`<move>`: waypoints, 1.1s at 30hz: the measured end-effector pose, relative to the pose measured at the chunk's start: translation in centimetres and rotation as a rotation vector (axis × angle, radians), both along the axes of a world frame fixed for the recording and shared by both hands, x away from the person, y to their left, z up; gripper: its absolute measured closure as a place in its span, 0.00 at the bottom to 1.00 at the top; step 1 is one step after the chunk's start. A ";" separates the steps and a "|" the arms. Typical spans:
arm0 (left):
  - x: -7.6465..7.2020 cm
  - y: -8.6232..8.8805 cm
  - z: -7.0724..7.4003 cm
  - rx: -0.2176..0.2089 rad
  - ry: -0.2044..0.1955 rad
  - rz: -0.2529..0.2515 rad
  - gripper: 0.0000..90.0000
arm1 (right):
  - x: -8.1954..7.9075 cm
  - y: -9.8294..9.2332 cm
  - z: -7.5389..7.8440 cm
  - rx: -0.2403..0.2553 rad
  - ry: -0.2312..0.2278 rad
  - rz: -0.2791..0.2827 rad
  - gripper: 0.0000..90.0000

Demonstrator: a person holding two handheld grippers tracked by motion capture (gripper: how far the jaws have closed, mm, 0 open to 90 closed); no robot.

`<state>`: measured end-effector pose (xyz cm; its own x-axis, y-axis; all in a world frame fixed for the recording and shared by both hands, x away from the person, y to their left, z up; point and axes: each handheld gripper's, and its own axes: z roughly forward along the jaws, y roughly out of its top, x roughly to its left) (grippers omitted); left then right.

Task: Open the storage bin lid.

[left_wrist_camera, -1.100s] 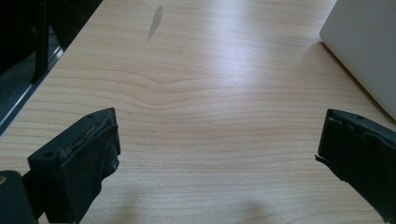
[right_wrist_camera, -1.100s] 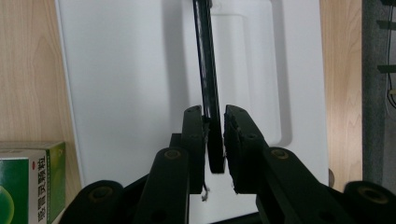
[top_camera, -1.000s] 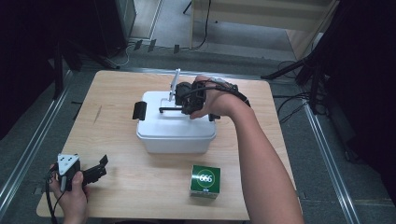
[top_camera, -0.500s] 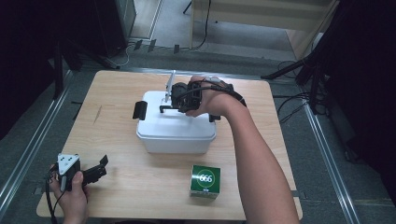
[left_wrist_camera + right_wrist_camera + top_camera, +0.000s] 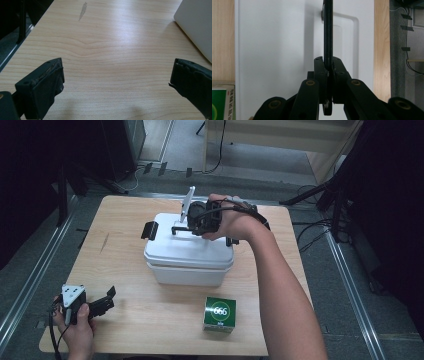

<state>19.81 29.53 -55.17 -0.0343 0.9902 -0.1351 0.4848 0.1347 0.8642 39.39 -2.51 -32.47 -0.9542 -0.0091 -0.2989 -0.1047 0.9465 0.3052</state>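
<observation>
A white lidded box (image 5: 190, 265) stands mid-table with a black latch (image 5: 149, 230) at its left end. My right gripper (image 5: 196, 223) hovers over the lid, shut on the thin black handle (image 5: 179, 228). In the right gripper view the handle (image 5: 328, 30) runs straight up from between the closed jaws (image 5: 328, 67), with the white lid (image 5: 277, 50) behind it. My left gripper (image 5: 106, 299) rests in a hand at the front left corner, open. Nothing but bare wood lies between its spread jaws (image 5: 117, 77).
A small green carton marked 666 (image 5: 219, 314) stands near the front edge, right of centre, and its corner (image 5: 220, 101) shows in the right gripper view. The box's corner (image 5: 197, 22) lies to the right of my left gripper. Metal rails and cables run along the floor around the table.
My right gripper keeps its hold on the handle and has shifted slightly. The box's left latch sits a little higher than before. The left gripper has not moved.
</observation>
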 end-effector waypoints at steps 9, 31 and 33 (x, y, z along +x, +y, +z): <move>-0.1 0.1 0.0 0.007 -0.001 -0.002 0.00 | -0.7 -1.5 1.2 0.012 -0.014 -0.009 0.95; -0.1 -0.1 0.0 0.011 -0.004 0.001 0.00 | -1.2 -11.4 1.8 0.030 -0.039 -0.167 0.95; -0.1 -0.1 0.0 0.011 -0.004 0.000 0.00 | -1.2 -12.3 1.8 0.034 -0.040 -0.181 0.95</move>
<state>19.73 29.46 -55.15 -0.0339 0.9917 -0.1241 0.4810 0.1251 0.8678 38.17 -14.78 -30.71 -0.9268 0.1722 -0.3336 0.0536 0.9402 0.3365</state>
